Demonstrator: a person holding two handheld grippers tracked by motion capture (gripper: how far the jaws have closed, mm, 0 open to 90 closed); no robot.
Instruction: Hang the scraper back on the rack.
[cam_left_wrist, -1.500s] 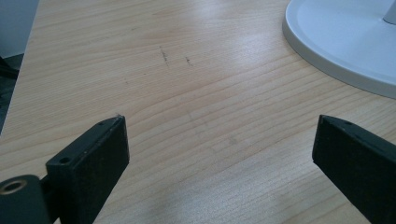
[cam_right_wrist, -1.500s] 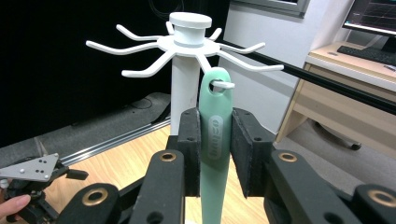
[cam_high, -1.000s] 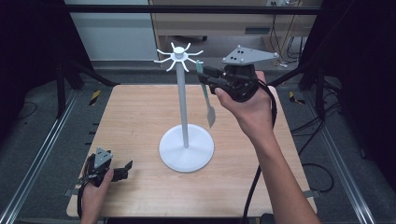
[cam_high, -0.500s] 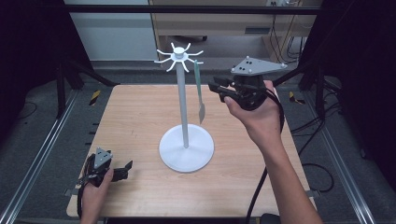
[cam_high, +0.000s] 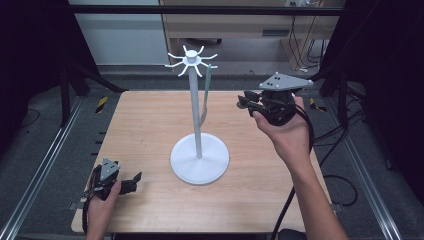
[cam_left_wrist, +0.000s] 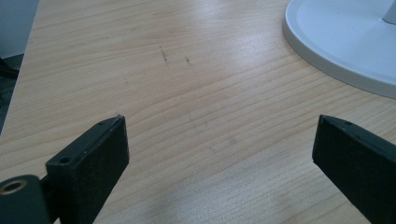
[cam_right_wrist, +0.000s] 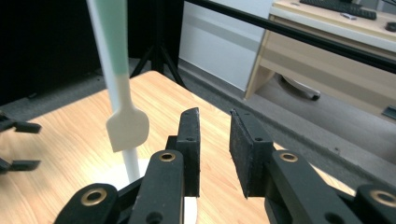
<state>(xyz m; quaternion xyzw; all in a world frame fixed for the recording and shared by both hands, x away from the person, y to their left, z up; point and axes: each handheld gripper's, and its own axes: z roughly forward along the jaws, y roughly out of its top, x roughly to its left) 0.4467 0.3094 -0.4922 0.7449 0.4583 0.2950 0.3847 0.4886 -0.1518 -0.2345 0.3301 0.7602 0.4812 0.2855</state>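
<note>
Behind the table (cam_high: 150, 115), darkness swallows detail; both grippers' fingers stand apart, holding nothing.

The table (cam_high: 150, 130) was a pale wooden top on a metal frame. One thing stood directly on it — a white stand (cam_high: 199, 159), its round base near the middle, slightly toward the near edge.

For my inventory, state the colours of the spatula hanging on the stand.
Spatula: green handle, white blade; clearest in the right gripper view.
</note>
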